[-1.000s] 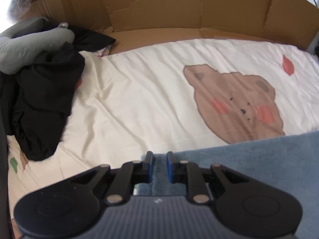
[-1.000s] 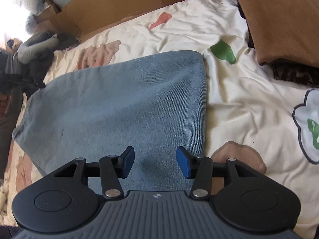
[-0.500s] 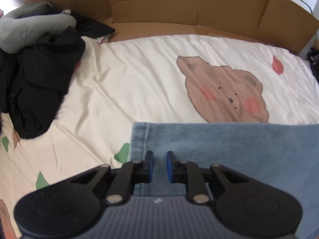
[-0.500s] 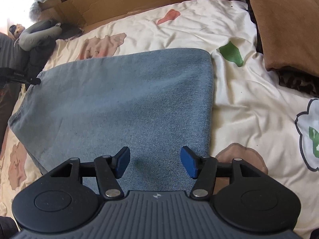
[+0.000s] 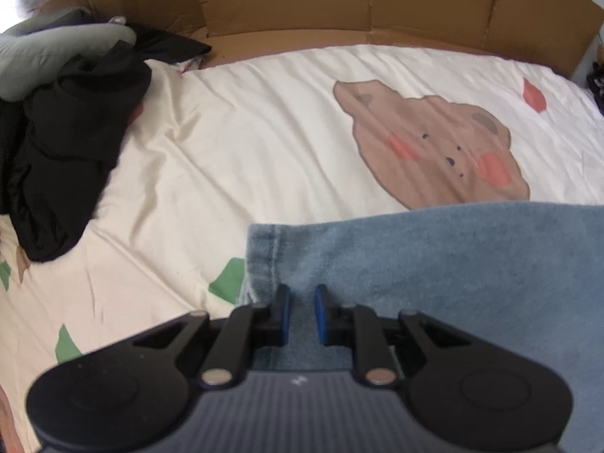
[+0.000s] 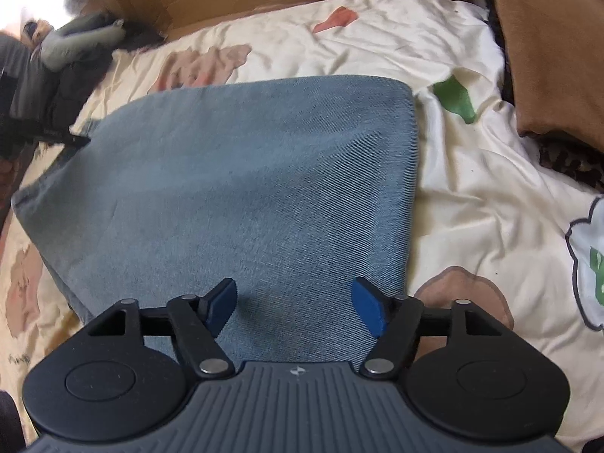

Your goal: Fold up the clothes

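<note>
Pinching the denim garment (image 5: 434, 264), left hand-held gripper (image 5: 302, 315); right hand-held gripper (image 6: 294, 307) spread apart above it

One blue denim garment (image 6: 245, 173), one black clothing heap (image 5: 64, 143), one grey garment (image 5: 49, 56), two hand-held grippers (image 5: 302, 315) (image 6: 294, 307)

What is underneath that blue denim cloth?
The denim cloth lies on a cream bedsheet printed with bears and leaves. Whatever print or item sits directly beneath it is covered.
</note>
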`<state>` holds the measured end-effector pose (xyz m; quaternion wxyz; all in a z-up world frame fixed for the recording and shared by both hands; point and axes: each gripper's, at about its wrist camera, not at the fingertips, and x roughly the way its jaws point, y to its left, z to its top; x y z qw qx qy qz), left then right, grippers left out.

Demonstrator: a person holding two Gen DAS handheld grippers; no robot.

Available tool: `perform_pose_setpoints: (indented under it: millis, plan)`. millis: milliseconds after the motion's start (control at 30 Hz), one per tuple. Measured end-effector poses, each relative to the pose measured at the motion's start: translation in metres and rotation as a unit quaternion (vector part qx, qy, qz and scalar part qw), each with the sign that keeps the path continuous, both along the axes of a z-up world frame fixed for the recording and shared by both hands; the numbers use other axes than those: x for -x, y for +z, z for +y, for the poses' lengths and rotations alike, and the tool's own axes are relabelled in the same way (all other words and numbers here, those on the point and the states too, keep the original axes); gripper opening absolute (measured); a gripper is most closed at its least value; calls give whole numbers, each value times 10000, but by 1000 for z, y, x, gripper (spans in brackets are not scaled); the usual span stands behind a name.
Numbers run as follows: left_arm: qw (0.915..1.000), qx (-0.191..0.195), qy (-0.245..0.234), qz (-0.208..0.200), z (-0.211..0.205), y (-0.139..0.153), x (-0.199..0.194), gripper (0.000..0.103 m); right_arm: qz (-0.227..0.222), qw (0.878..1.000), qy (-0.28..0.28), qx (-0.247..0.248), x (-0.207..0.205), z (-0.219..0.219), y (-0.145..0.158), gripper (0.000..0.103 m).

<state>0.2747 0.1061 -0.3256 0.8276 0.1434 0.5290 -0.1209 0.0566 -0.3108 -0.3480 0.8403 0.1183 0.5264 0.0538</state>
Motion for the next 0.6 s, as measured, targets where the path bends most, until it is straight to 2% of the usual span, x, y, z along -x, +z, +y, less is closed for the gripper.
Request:
perform_pose_setpoints:
  millis: [133,300,600]
  plan:
    - [10000,-6,-52,-2,-1,16,7,16,111,9999,21,-98,-2,-1,9,73]
    - [9999,21,-120,-40,6,38,27,17,-51,9995,-191,-233,1,-5,27,73]
    - [9997,-19,245,88,51,48,72,17,-342,9966,-573,-475,6,-13,58,73]
